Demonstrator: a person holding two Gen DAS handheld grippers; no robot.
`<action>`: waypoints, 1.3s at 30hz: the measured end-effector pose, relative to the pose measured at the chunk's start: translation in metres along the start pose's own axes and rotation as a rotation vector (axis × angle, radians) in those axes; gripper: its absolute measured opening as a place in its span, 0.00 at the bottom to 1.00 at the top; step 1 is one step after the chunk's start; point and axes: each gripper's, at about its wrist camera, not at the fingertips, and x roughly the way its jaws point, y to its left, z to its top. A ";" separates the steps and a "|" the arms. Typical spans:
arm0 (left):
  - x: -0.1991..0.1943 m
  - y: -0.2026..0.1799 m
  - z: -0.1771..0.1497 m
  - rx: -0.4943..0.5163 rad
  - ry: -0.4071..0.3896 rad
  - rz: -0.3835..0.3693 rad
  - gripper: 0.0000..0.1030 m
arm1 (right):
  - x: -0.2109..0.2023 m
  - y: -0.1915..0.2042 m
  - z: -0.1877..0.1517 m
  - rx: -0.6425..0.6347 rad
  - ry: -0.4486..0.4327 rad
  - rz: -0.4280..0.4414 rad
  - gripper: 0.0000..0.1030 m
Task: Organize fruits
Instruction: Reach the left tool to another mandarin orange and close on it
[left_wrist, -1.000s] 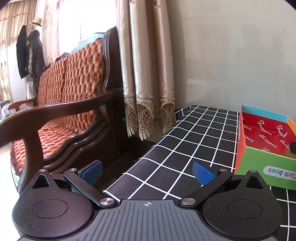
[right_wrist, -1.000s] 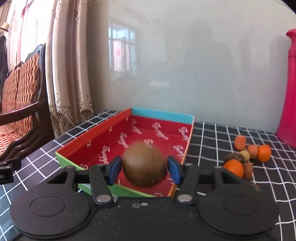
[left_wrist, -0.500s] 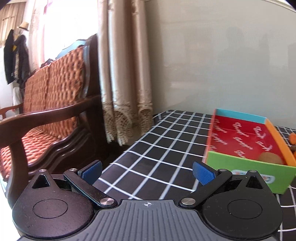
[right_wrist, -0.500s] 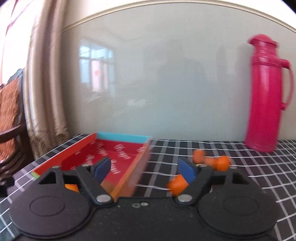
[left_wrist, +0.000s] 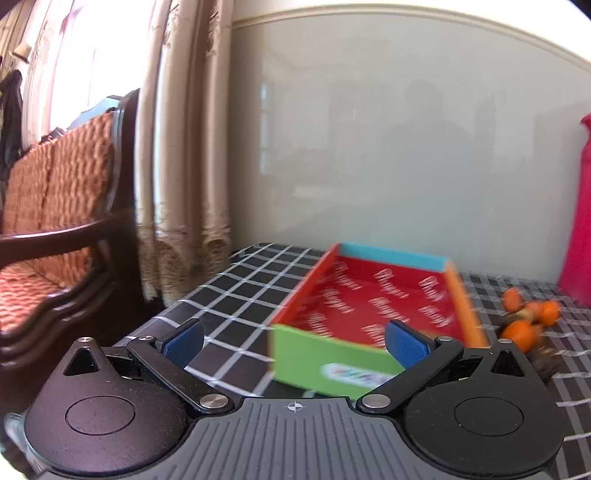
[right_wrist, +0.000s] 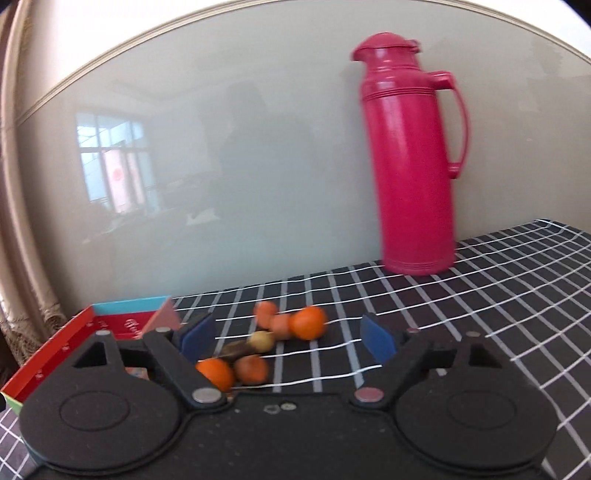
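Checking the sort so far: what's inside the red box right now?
In the left wrist view, the red box shows only bare printed floor. Its near end is hidden behind the green wall and a pad of the left tongs, so any fruit there is unseen.

sunlit curtain (left_wrist: 184, 147), sofa (left_wrist: 55, 206), perhaps blurred

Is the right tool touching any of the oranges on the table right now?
Cannot tell. In the right wrist view the right tool is open around the fruit pile, and the nearest orange overlaps its left arm, so no gap or contact shows plainly.
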 end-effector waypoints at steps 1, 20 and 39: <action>-0.001 -0.005 0.000 -0.006 -0.006 -0.016 1.00 | -0.001 -0.004 0.000 -0.005 0.000 -0.007 0.83; -0.009 -0.107 0.002 0.157 -0.016 -0.215 1.00 | -0.013 -0.069 0.008 -0.019 -0.019 -0.108 0.84; 0.033 -0.187 -0.010 0.186 0.047 -0.286 1.00 | 0.006 -0.125 0.019 0.008 -0.049 -0.302 0.84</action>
